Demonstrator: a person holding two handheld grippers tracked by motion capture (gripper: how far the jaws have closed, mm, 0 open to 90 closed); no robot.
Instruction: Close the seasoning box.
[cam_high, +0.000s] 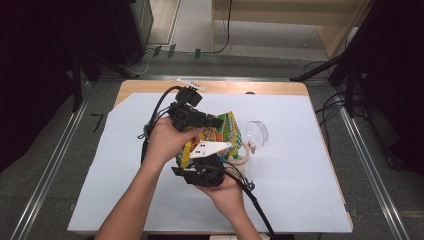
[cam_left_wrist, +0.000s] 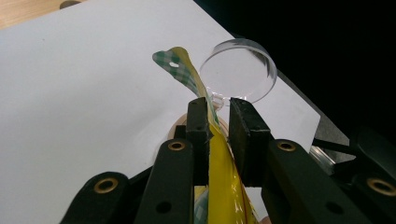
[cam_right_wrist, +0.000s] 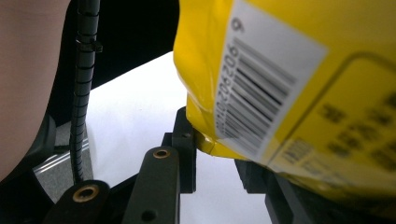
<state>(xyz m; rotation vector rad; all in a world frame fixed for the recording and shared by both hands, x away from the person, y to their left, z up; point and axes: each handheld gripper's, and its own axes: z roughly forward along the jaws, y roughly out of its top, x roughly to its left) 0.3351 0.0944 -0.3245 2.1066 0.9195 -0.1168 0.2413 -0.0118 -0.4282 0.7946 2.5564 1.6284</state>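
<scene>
A yellow snack bag (cam_high: 212, 137) is being held up above the middle of the white-covered surface (cam_high: 300, 165), its green-checked top seam being pinched between the fingers (cam_left_wrist: 201, 123) of the left gripper (cam_left_wrist: 219, 121). Its lower edge is being clamped by the right gripper (cam_right_wrist: 217, 149). A clear round lid (cam_high: 256, 132) and a tape ring (cam_high: 242, 157) are being left just beside it, toward the right edge.

Both forearms are seen bare; no sleeves are worn. The left gripper (cam_high: 212, 121) is built of black blocks, with a black cable looped off at 9 o'clock. The right gripper (cam_high: 209, 161) carries a white three-cornered plate with two dark holes at 12 o'clock, and a ribbed black cable trails at 5 o'clock. Brass-ringed pivot screws are noted on the black jaw links.
</scene>
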